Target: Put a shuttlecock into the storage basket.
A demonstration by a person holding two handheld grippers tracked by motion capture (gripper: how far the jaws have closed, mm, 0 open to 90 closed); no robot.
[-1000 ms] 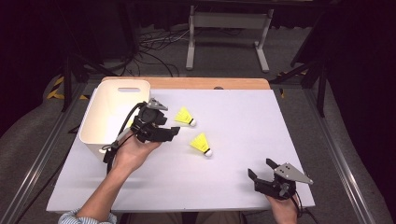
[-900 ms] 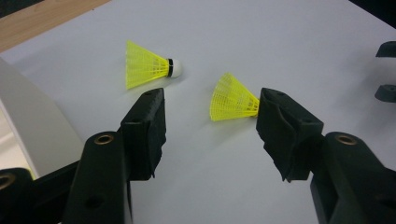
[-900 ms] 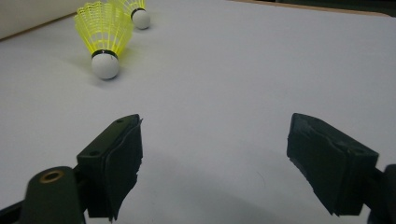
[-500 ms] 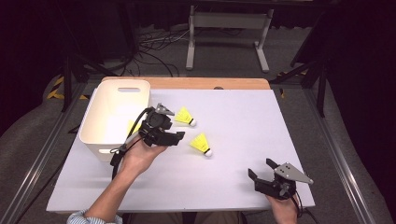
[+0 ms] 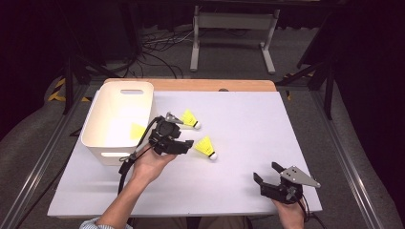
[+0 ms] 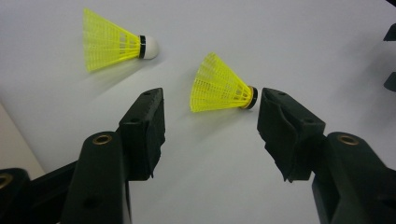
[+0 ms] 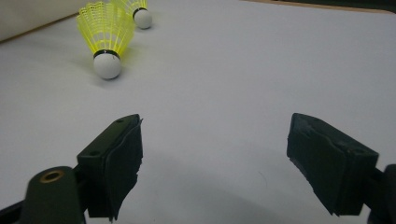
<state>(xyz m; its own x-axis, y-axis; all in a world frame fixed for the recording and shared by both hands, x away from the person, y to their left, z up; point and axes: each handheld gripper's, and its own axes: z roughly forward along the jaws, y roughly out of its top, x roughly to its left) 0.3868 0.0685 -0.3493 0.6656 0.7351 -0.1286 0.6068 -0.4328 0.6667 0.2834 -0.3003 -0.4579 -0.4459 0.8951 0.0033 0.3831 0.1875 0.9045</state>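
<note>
White bin [image 5: 98, 136] at worktop's left edge holding one shuttlecock [image 5: 137, 130]; left hand-held gripper [image 5: 187, 144] lowered from bin, wide, straddling second shuttlecock [image 6: 222, 87].

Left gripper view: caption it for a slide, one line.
Open left gripper lines up on the nearer yellow shuttlecock lying on the white table; a second shuttlecock lies beyond.

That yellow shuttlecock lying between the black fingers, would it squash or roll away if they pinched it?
The nearer shuttlecock probably weighs very little: its skirt is thin open mesh. That mesh looks likely to flex if pinched hard. Lying on its side on the smooth table, it may roll in a curve around its rounded white tip when nudged. The left gripper is open around it.
</note>
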